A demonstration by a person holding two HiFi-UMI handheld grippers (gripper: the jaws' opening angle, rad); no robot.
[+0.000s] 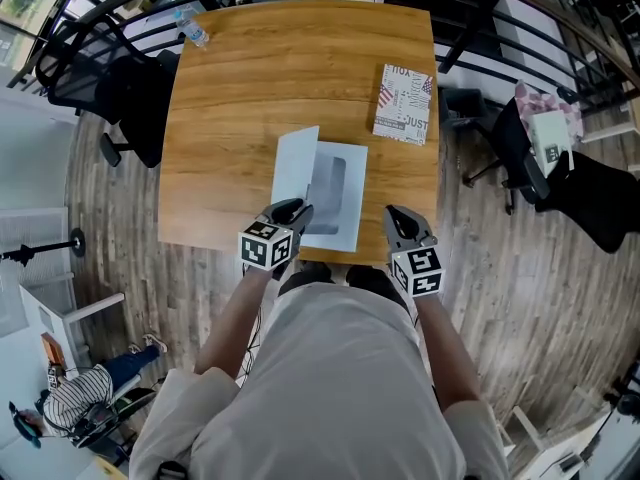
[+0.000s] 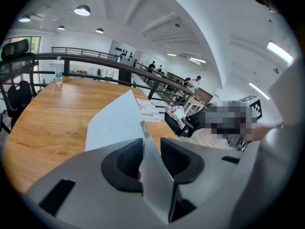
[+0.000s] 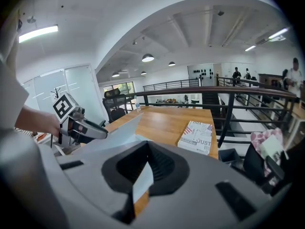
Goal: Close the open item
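Note:
A flat white case lies open at the near edge of the wooden table (image 1: 240, 98). Its base (image 1: 338, 200) has a grey inside, and its white cover (image 1: 296, 166) stands up along the left side. My left gripper (image 1: 297, 209) is at the cover's near corner. In the left gripper view the cover's (image 2: 114, 123) thin edge stands between the jaws of the left gripper (image 2: 151, 149), with a gap on each side, so they are open. My right gripper (image 1: 397, 215) hovers just right of the base, apart from it. Its jaws (image 3: 147, 149) look shut with nothing held.
A printed book (image 1: 404, 102) lies at the table's right edge. A water bottle (image 1: 192, 31) stands at the far left corner. Black office chairs (image 1: 120, 88) flank the table, one on the right with a pink cloth (image 1: 545, 133). A railing (image 3: 224, 97) runs behind.

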